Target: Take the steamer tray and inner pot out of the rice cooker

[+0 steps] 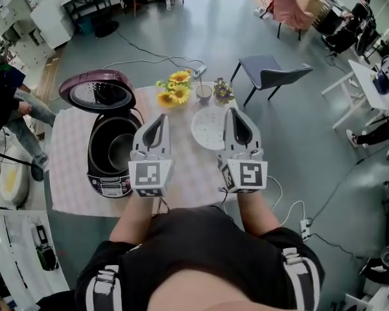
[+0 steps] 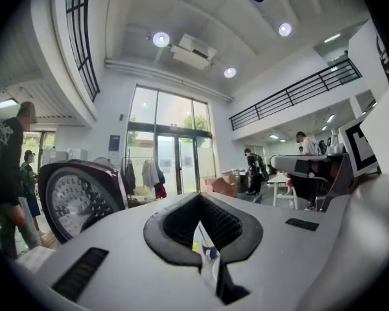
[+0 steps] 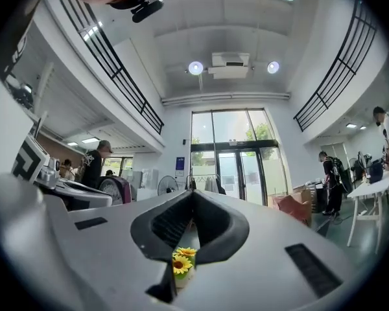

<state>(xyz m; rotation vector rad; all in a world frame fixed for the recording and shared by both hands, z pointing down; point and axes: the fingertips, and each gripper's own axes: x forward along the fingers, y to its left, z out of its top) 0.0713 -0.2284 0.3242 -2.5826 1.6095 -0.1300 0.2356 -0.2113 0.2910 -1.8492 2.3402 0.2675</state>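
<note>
Lying on the surface (image 1: 71, 180) near the flowers (image 1: 175, 89), the steamer tray (image 1: 211, 127) seemed done, the inner pot (image 1: 113, 149) apparently sat in the open rice cooker (image 1: 110, 181), while left gripper (image 1: 161, 118) and right gripper (image 1: 233, 112) hovered, fingers closed, empty.

Sunflowers (image 1: 175, 91) beside cup (image 1: 203, 93); small bouquet (image 1: 223, 91); grey chair (image 1: 272, 73) beyond checked tablecloth (image 1: 71, 164).

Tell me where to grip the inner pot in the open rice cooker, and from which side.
Probably its top rim, from above: the inner pot sits sunk in the rice cooker, walls hidden. Take the rim's near-right part, away from the raised lid.
</note>
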